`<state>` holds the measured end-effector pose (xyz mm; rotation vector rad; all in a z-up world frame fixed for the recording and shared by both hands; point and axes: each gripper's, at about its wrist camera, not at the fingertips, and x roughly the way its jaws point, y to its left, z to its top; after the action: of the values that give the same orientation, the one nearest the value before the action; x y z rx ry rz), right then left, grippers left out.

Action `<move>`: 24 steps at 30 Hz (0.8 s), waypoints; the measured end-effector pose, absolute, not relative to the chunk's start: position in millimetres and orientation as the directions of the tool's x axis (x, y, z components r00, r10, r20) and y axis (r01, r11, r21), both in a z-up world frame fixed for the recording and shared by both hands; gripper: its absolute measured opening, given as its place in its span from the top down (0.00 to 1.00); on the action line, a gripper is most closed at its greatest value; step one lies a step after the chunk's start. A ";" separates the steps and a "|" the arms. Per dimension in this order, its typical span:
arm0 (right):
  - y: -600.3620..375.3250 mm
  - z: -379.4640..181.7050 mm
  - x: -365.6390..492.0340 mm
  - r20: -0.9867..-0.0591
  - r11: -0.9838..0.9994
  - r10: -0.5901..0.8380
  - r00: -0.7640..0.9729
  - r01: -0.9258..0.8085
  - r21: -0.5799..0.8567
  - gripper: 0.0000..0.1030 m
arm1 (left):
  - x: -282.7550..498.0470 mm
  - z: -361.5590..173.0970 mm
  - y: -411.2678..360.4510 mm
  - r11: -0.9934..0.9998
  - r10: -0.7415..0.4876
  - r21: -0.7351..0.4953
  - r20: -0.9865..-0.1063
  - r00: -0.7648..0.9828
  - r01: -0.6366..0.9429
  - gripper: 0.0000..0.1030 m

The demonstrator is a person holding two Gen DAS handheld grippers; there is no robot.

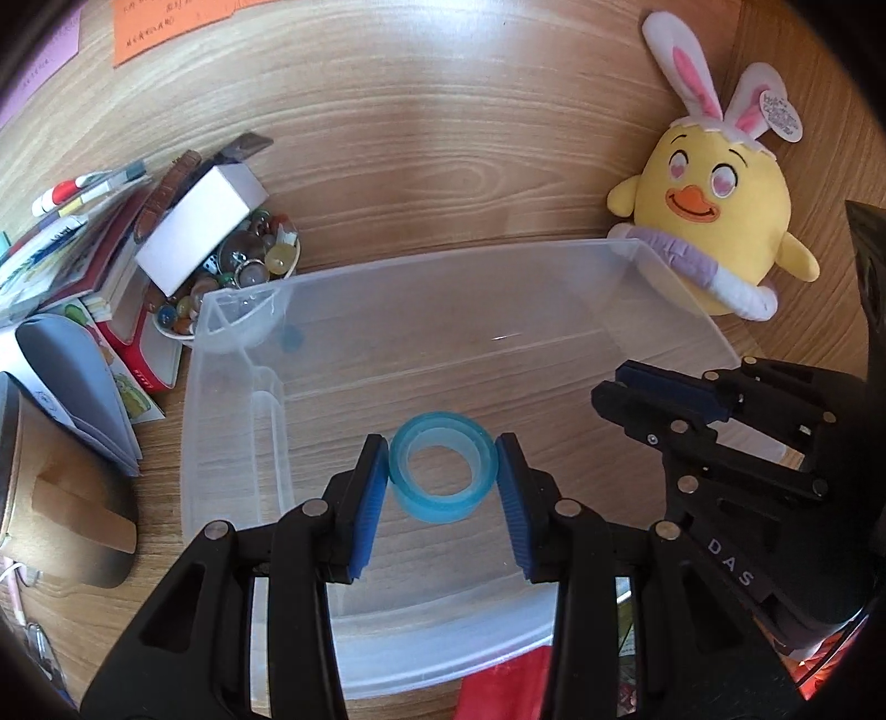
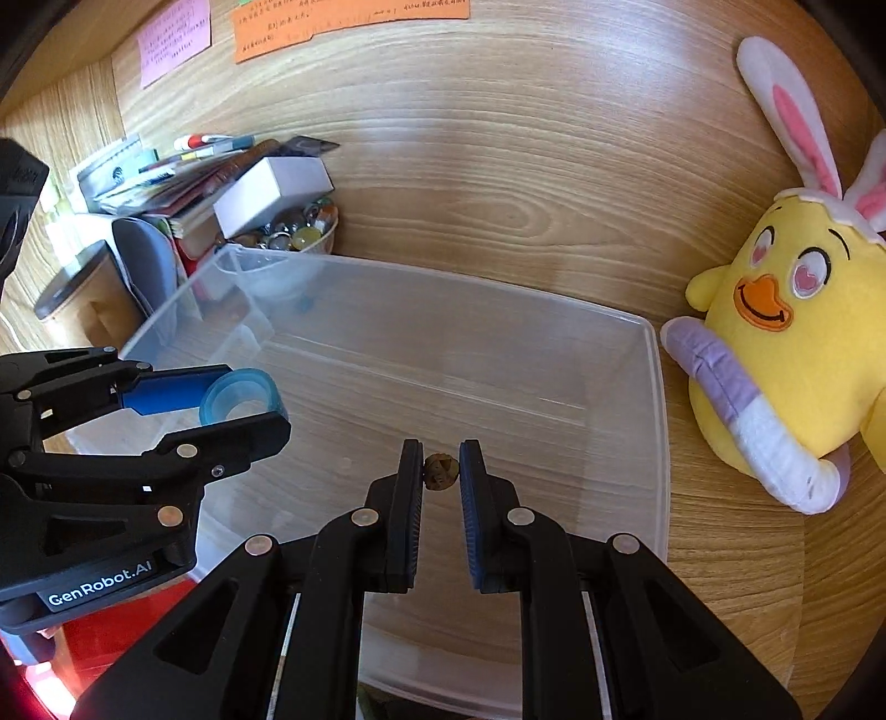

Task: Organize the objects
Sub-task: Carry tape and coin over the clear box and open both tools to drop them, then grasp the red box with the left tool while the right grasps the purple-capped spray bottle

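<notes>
A clear plastic bin (image 1: 387, 288) (image 2: 656, 387) stands on the wooden desk, nothing lying on its bare floor. Above its near half my left gripper (image 1: 441, 462) is shut on a blue roll of tape (image 1: 440, 465), its blue pads pressing both sides; the right wrist view shows that gripper (image 2: 221, 401) with the tape roll (image 2: 241, 396) at the left. My right gripper (image 2: 440, 468) is shut on a small brown knobbly ball (image 2: 440, 471) over the bin; in the left wrist view this gripper (image 1: 653, 393) appears at the right, its load hidden.
A yellow chick plush with rabbit ears (image 1: 714, 221) (image 2: 786, 343) leans against the bin's right side. Left of the bin lie a bowl of marbles (image 1: 249, 266), a white box (image 1: 202, 227), stacked books (image 1: 72, 260) and a brown-lidded container (image 1: 50, 498). Paper notes (image 2: 343, 16) hang behind.
</notes>
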<state>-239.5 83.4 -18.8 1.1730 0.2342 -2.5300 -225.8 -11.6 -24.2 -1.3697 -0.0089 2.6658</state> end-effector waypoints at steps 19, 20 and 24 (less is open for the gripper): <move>85.6 -6.4 -232.2 -0.736 -0.937 -0.222 -0.639 0.348 -0.019 0.57 | -215.6 1.9 -14.9 -0.995 0.095 -0.052 -0.771 -0.630 -0.086 0.35; 87.1 -3.2 -230.3 -0.730 -0.938 -0.224 -0.645 0.346 -0.018 0.53 | -213.1 4.5 -16.7 -0.995 0.095 -0.054 -0.765 -0.637 -0.084 0.32; 96.6 11.5 -218.5 -0.698 -0.943 -0.231 -0.678 0.333 -0.011 0.40 | -199.2 15.8 -24.0 -0.995 0.099 -0.061 -0.739 -0.666 -0.080 0.21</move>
<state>-218.5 96.6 11.5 1.0609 0.1972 -2.6177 -199.2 -24.0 15.8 -1.2362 -0.0359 2.7808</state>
